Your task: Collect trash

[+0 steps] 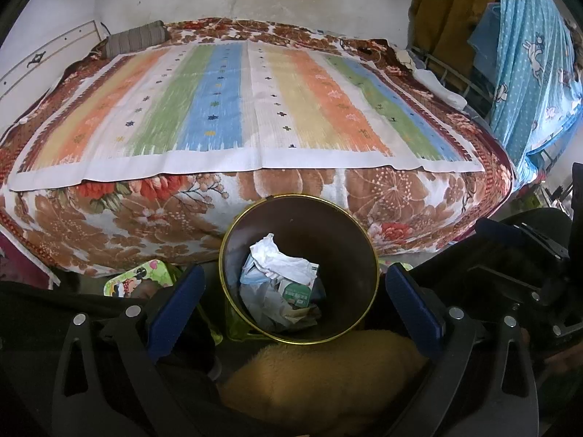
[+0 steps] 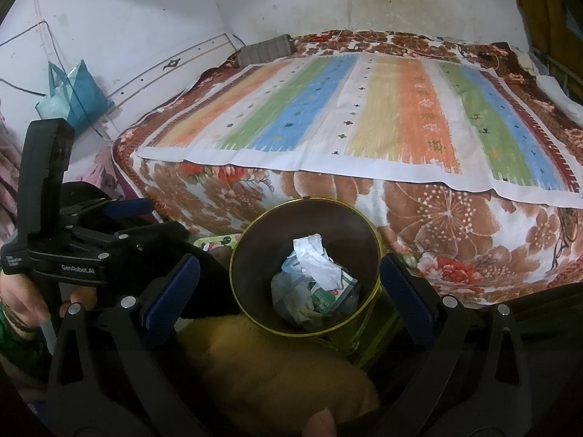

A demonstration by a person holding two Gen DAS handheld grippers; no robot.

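Note:
A dark round bin with a gold rim (image 1: pixel 233 236) (image 2: pixel 238 255) stands on the floor at the foot of the bed. Inside lie crumpled white paper (image 1: pixel 277 262) (image 2: pixel 313 258), a green and white carton (image 1: pixel 297 293) (image 2: pixel 328 296) and other scraps. My left gripper (image 1: pixel 295 302) hangs open above the bin, its blue pads (image 1: pixel 175 306) wide apart with nothing between them. My right gripper (image 2: pixel 288 291) is open over the bin too, empty. The left gripper's body (image 2: pixel 73 251) shows at the left of the right wrist view, held by a hand (image 2: pixel 22 302).
A bed with a striped cloth (image 1: pixel 237 109) over a brown floral blanket (image 2: pixel 455 233) fills the far side. A yellow furry thing (image 1: pixel 320 375) lies just before the bin. A cartoon-printed green item (image 1: pixel 135 280) sits left of the bin. A teal bag (image 2: pixel 73 94) hangs on the left wall.

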